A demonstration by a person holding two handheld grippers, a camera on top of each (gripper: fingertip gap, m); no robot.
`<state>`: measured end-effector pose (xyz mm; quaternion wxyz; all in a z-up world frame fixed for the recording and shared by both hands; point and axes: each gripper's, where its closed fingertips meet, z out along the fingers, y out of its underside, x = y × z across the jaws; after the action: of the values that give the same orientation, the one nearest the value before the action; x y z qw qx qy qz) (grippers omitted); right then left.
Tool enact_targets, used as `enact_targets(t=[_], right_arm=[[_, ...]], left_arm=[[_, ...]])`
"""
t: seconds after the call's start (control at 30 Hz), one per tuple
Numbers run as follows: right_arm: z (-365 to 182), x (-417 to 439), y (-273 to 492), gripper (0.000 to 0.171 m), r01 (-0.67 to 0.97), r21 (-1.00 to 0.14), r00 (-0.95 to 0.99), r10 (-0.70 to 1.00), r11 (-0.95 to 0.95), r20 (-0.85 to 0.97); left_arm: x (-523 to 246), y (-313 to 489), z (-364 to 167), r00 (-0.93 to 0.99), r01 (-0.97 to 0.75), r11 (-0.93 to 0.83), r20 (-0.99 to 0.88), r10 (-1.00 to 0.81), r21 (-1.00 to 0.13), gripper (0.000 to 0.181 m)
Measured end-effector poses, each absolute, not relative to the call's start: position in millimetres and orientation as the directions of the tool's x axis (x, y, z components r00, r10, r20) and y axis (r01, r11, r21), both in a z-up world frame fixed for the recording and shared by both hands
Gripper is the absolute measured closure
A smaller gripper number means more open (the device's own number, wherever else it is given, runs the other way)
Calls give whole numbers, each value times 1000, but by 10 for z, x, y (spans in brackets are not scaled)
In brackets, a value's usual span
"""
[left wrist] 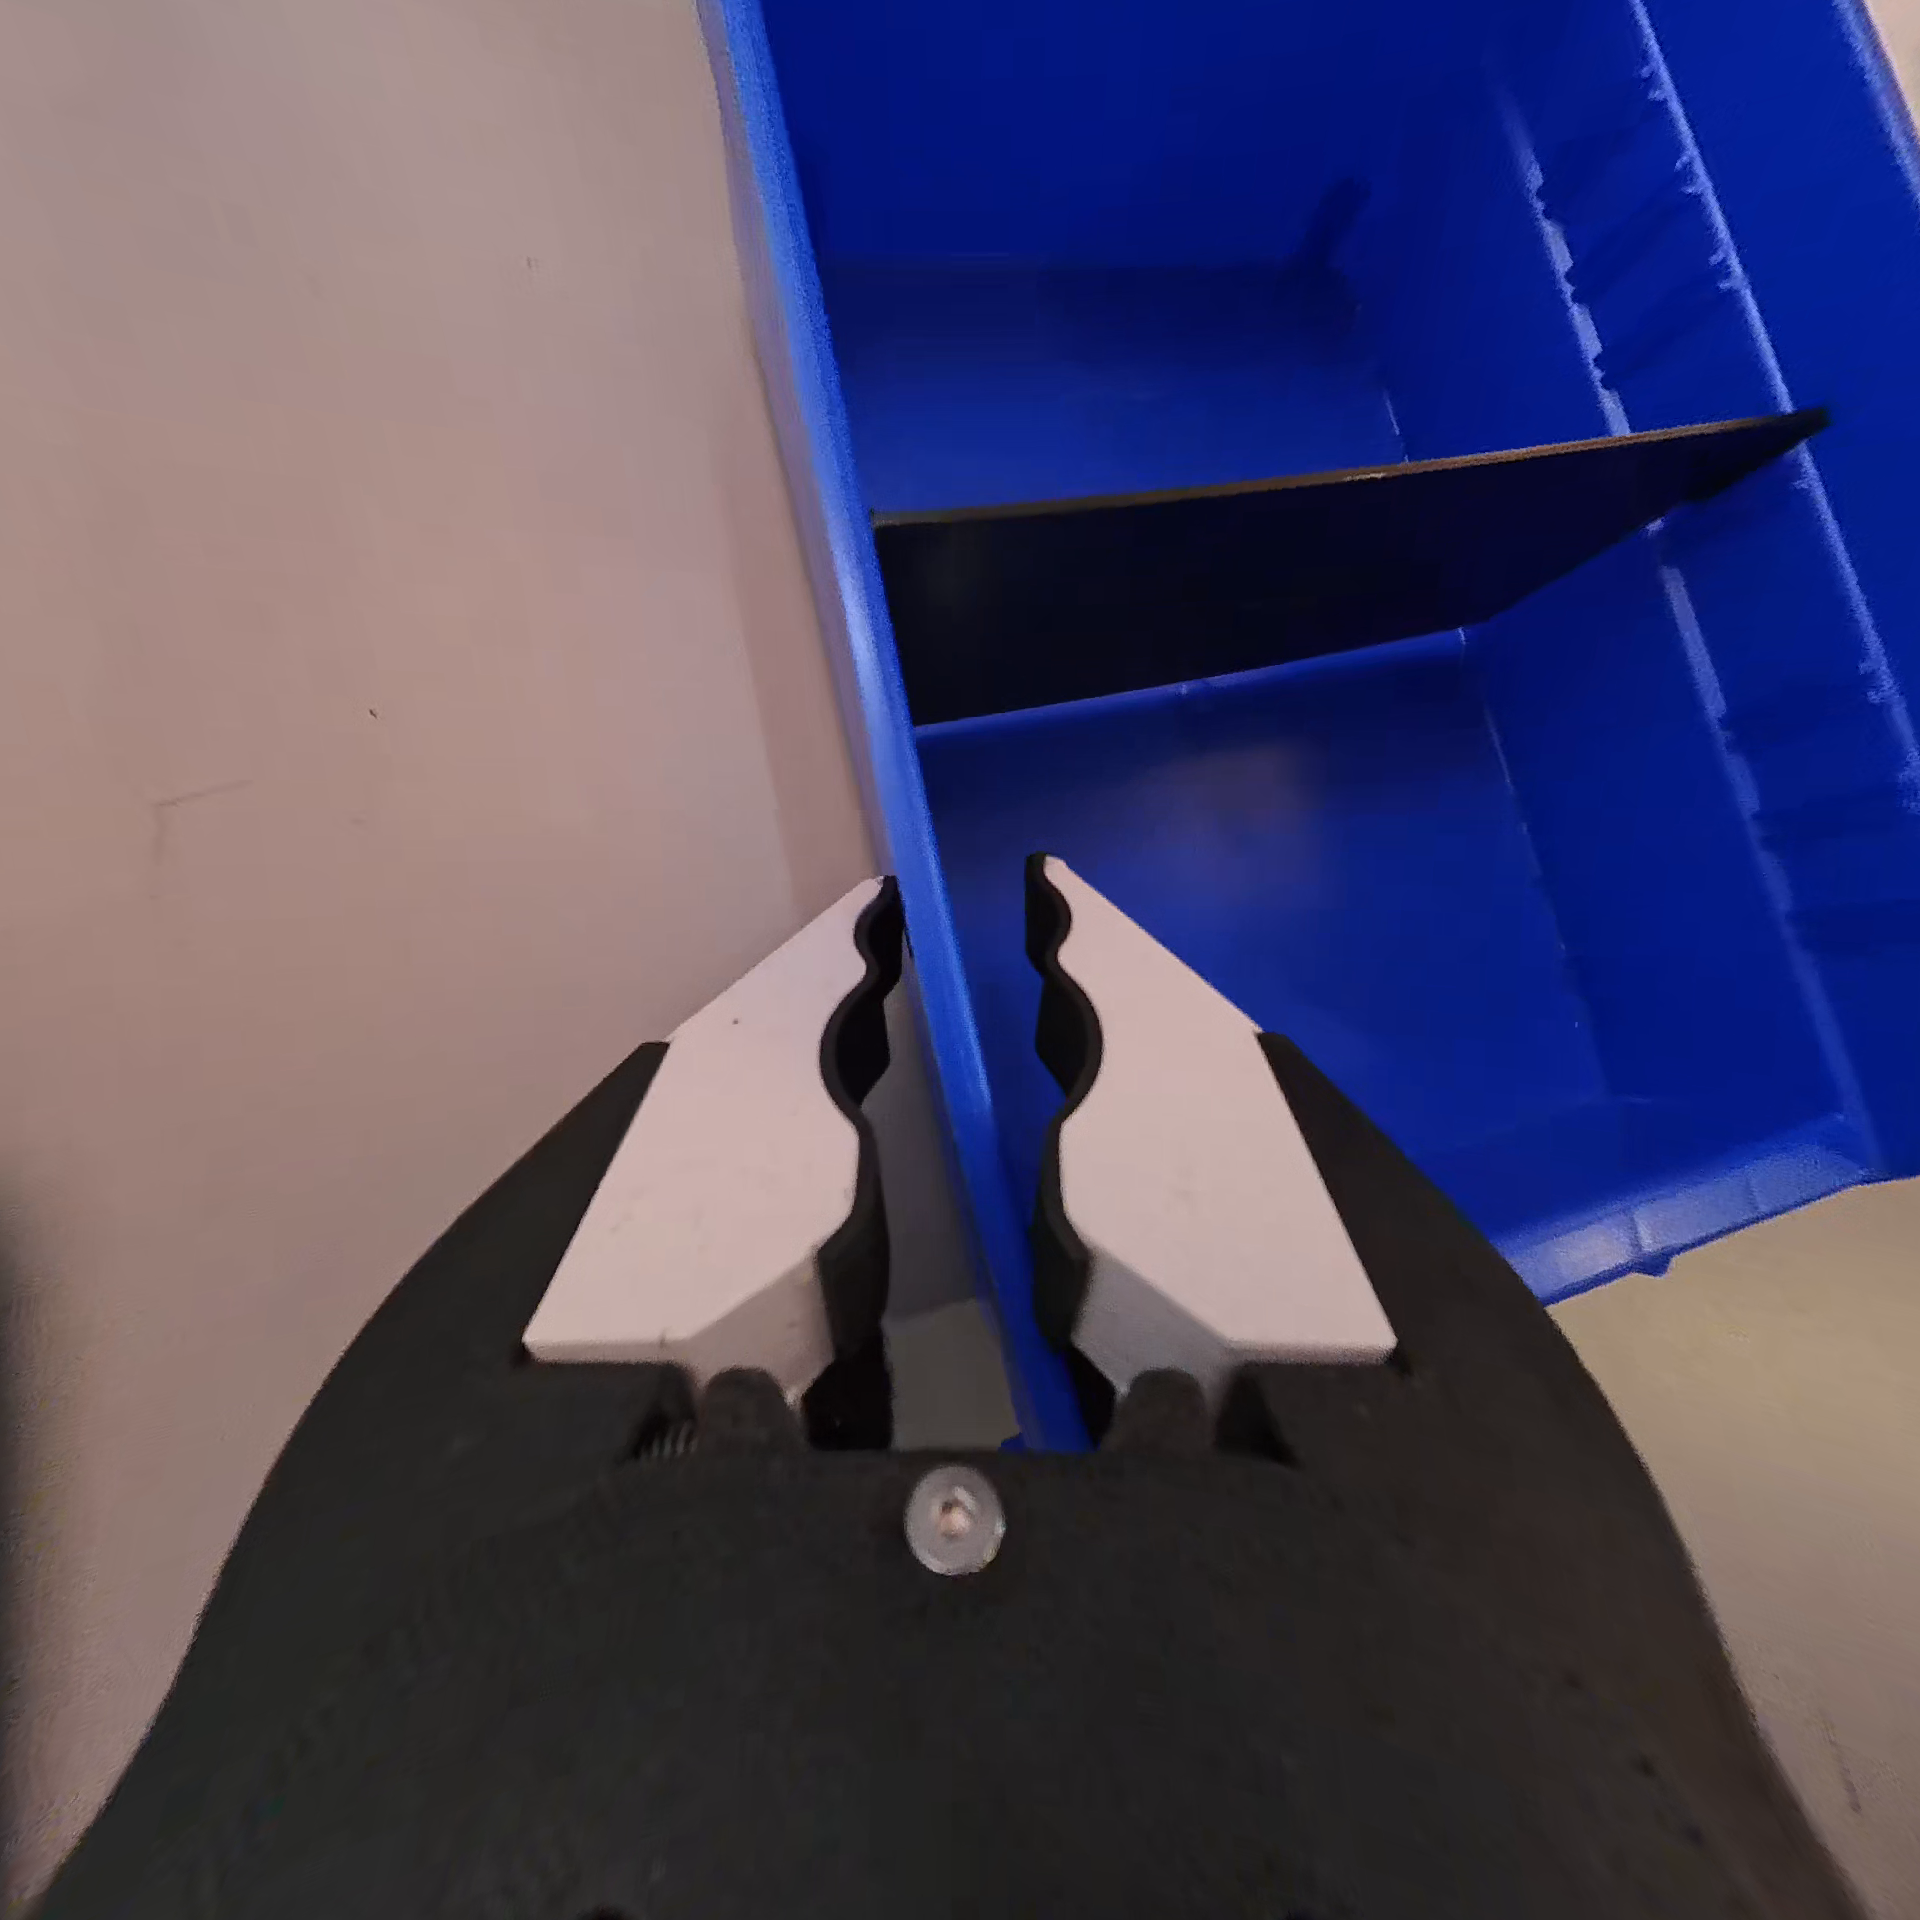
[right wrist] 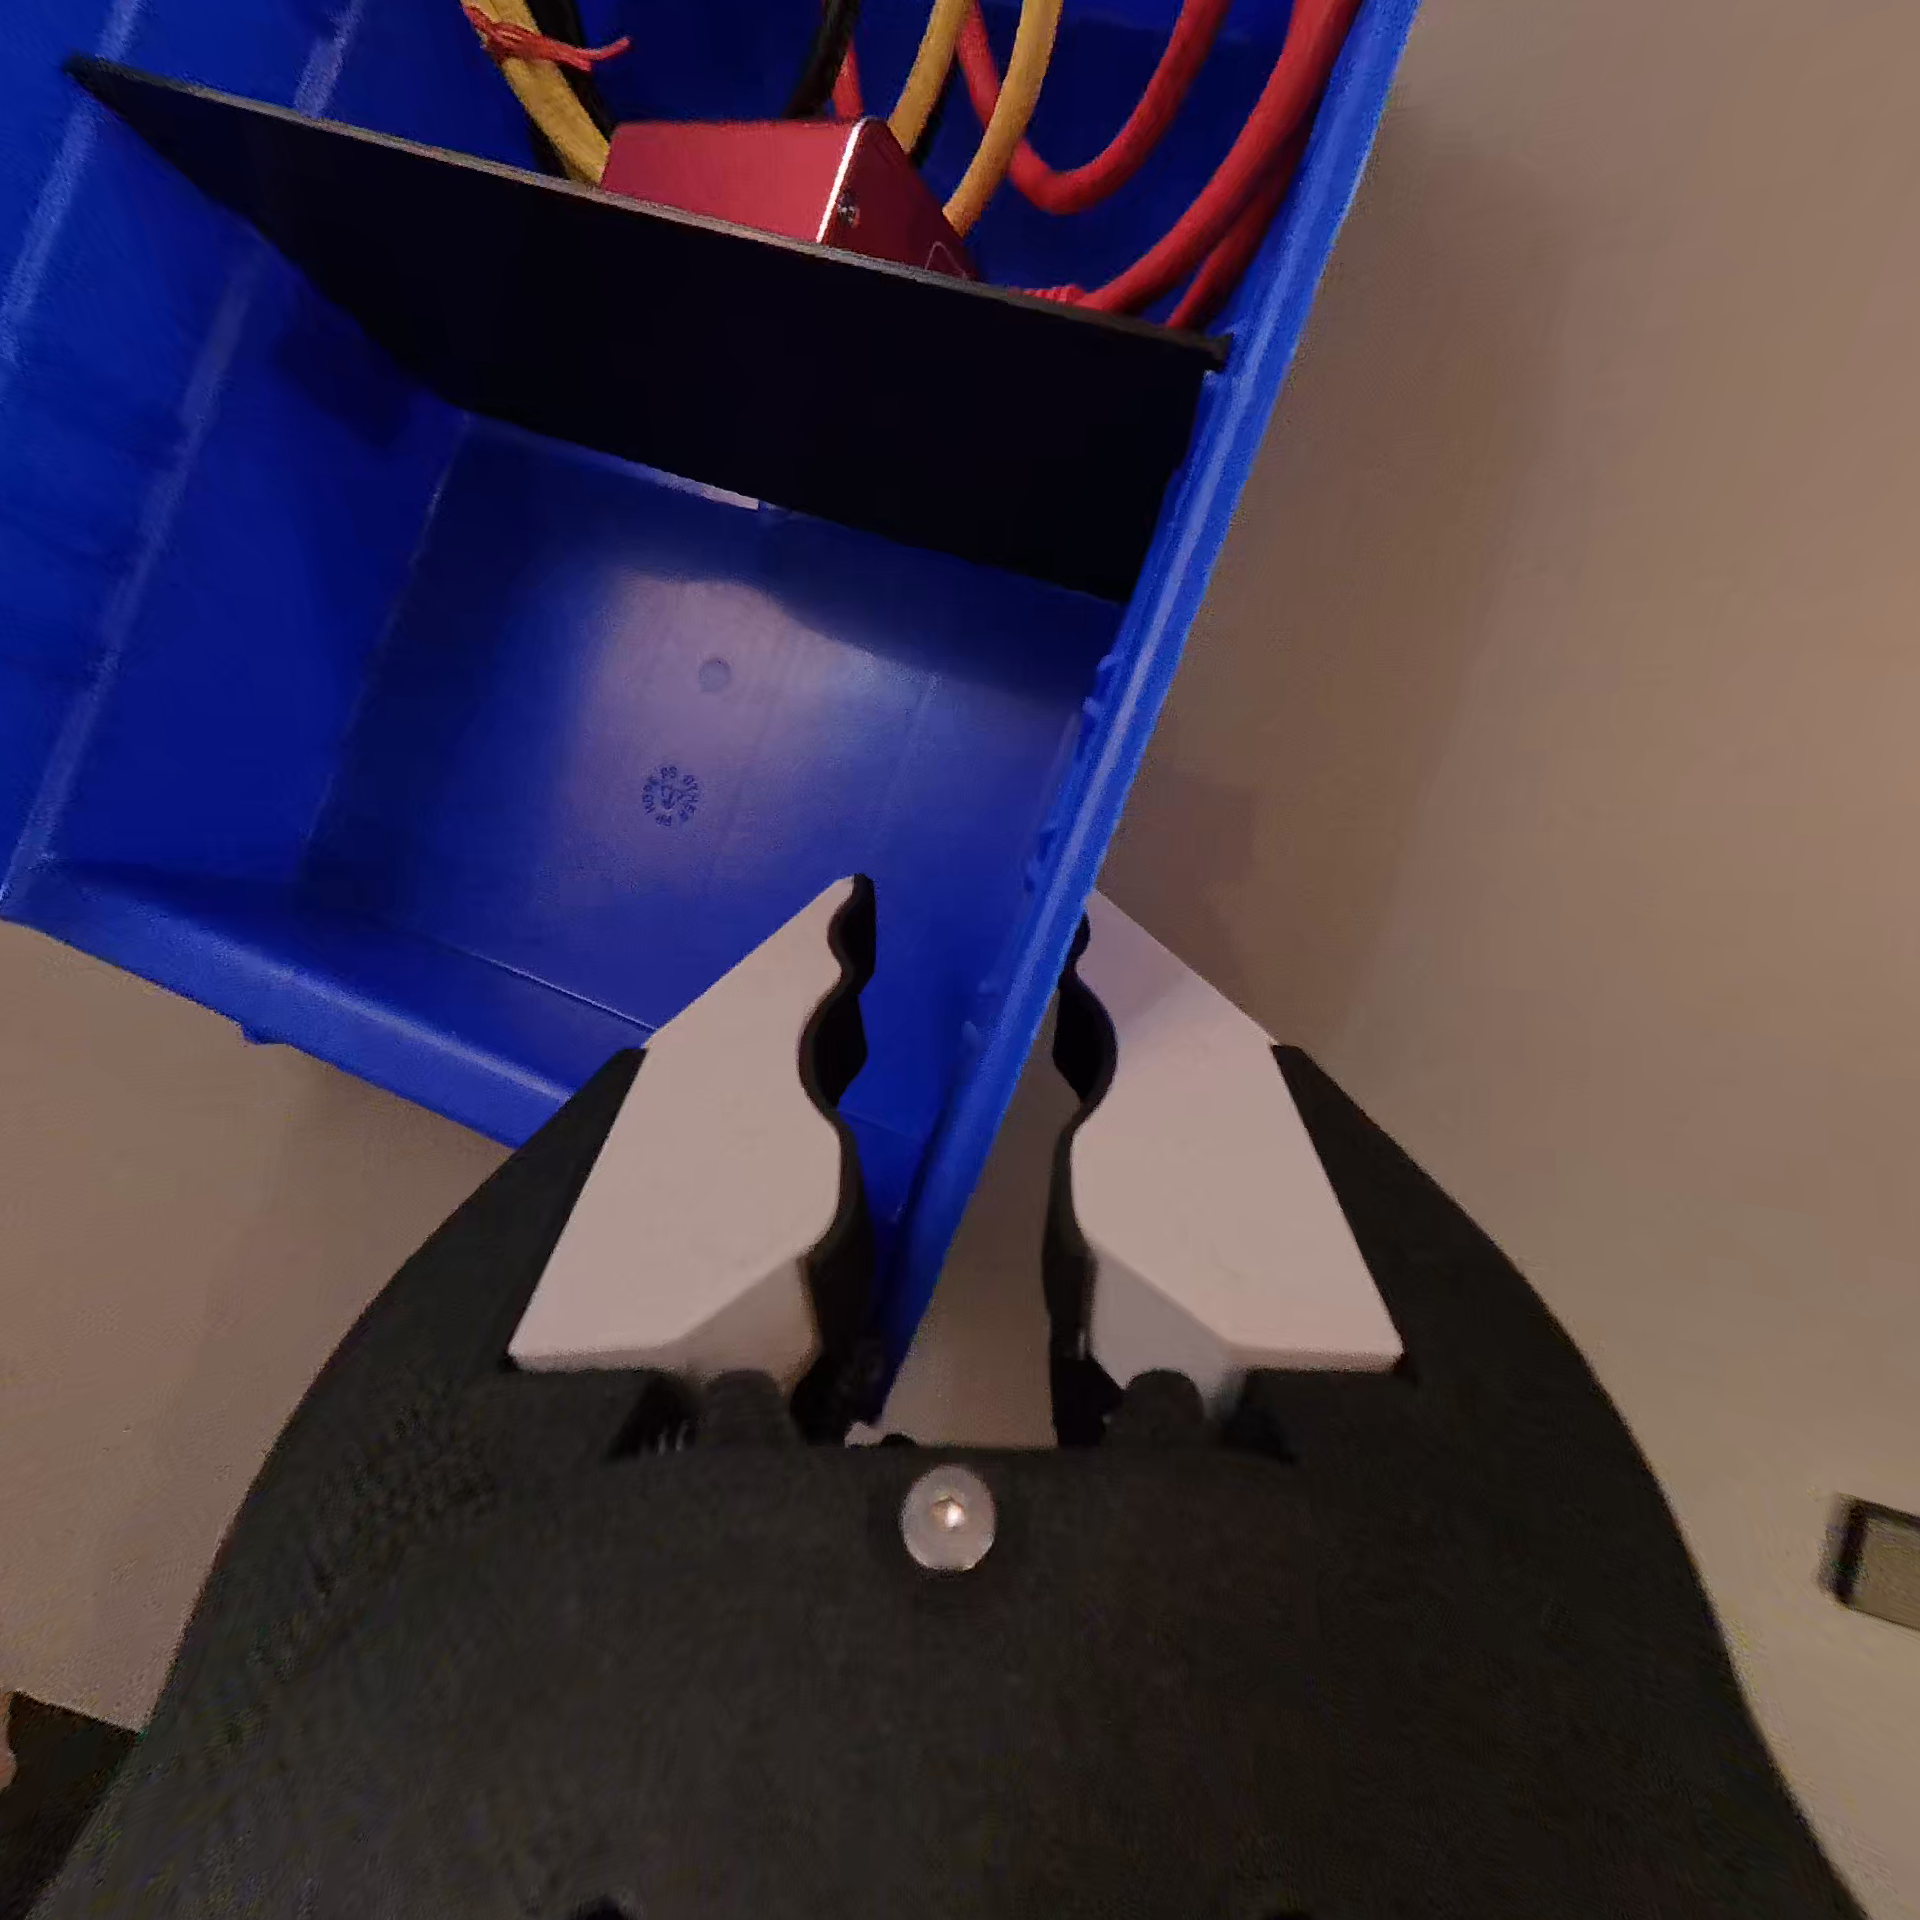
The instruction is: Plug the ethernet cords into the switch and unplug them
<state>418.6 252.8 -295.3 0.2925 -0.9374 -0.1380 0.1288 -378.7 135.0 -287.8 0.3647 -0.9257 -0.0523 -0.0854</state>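
We count one glossy red metal switch box (right wrist: pixel 764 182) with two yellow (right wrist: pixel 977 135) and several red ethernet cords (right wrist: pixel 1122 156), all behind the black divider (right wrist: pixel 727 353) in the blue plastic bin's (right wrist: pixel 1143 665) far compartment, well beyond our right hand-held gripper (right wrist: pixel 961 935) and left hand-held gripper (left wrist: pixel 961 904), each parted astride a side wall, not clamped.

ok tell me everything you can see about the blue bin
The blue bin looks like glossy moulded plastic with ribbed side walls, standing on a pale surface. A black divider splits it; the near compartment is empty with a moulded mark on its floor. Behind the divider lie a red switch and red and yellow cords. The left gripper straddles one side wall and the right gripper the opposite wall; neither looks clamped tight.
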Motion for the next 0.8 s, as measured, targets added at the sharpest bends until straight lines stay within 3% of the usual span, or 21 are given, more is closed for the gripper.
enact_targets(t=[0.53,0.8], right_arm=[[-2963,4044,2419,134,192,-578,931,334,-793,-149],[-2953,4037,2427,144,145,-585,936,303,-798,-181]], left_arm=[[-3677,1475,-2414,999,25,-625,6,33,-780,161],[-3741,1449,-2324,998,17,-609,-19,52,-793,161]])
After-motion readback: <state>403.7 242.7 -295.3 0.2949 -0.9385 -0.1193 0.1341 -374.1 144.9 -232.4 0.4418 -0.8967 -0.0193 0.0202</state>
